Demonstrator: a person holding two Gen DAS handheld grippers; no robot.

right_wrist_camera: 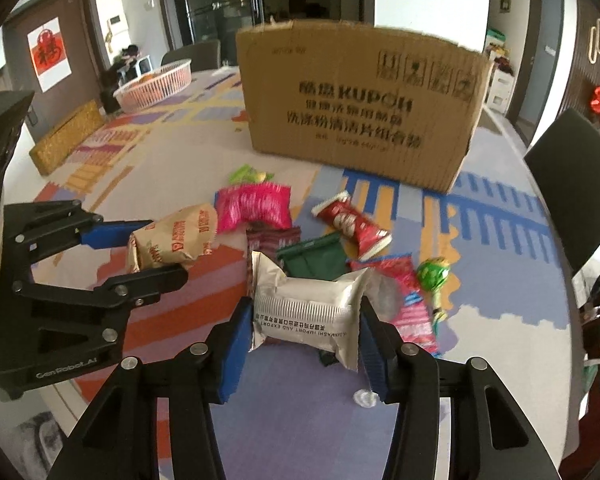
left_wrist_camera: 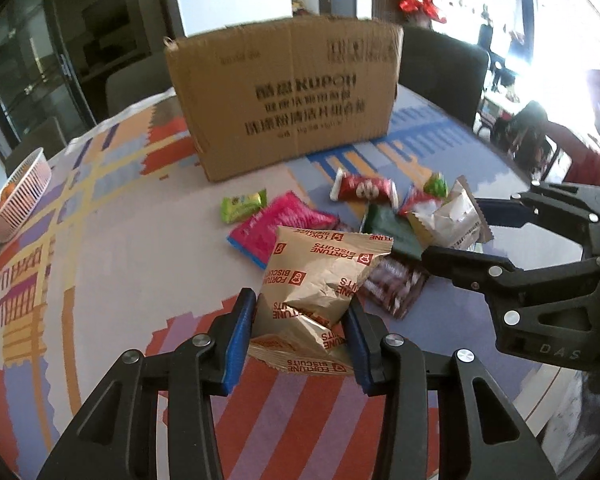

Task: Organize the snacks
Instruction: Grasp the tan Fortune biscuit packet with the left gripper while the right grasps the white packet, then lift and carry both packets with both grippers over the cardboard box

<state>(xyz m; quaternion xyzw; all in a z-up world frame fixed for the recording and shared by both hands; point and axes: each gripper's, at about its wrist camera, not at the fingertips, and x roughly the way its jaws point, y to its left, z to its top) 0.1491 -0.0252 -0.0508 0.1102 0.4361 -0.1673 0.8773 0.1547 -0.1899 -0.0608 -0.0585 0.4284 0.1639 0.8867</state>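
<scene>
1. The left tongs (left_wrist_camera: pixel 302 332) are clamped on a tan Fortune Biscuits packet (left_wrist_camera: pixel 320 284), blue pads pressing its two sides, the packet crumpled and standing up between them above the striped cloth of the worktop (left_wrist_camera: pixel 100 264).
2. In the right wrist view the same left tongs (right_wrist_camera: pixel 156 248) reach in level from the left side, the tan packet (right_wrist_camera: pixel 172 240) held clear of the cloth, just beside the pink packet (right_wrist_camera: pixel 256 206).
3. The right tongs (right_wrist_camera: pixel 306 334) are clamped on a silver-white packet (right_wrist_camera: pixel 308 308), gripping it by its short ends with the printed back facing the camera.
4. From the left wrist view, the right tongs (left_wrist_camera: pixel 452 236) come in from the right edge, fingers pointing left, with the silver-white packet (left_wrist_camera: pixel 448 216) lifted over the pile.
5. The other snacks lie loose in a pile near the middle of the worktop: a pink packet (left_wrist_camera: pixel 280 226), a small green packet (left_wrist_camera: pixel 242 205), a red packet (left_wrist_camera: pixel 364 190), a dark green packet (left_wrist_camera: pixel 392 228) and a dark brown one (left_wrist_camera: pixel 392 288).
6. A cardboard box (right_wrist_camera: pixel 360 108) stands upright toward the far side of the worktop, well behind the pile.
7. A pink basket (right_wrist_camera: pixel 156 84) sits near the far left edge, apart from everything else.
</scene>
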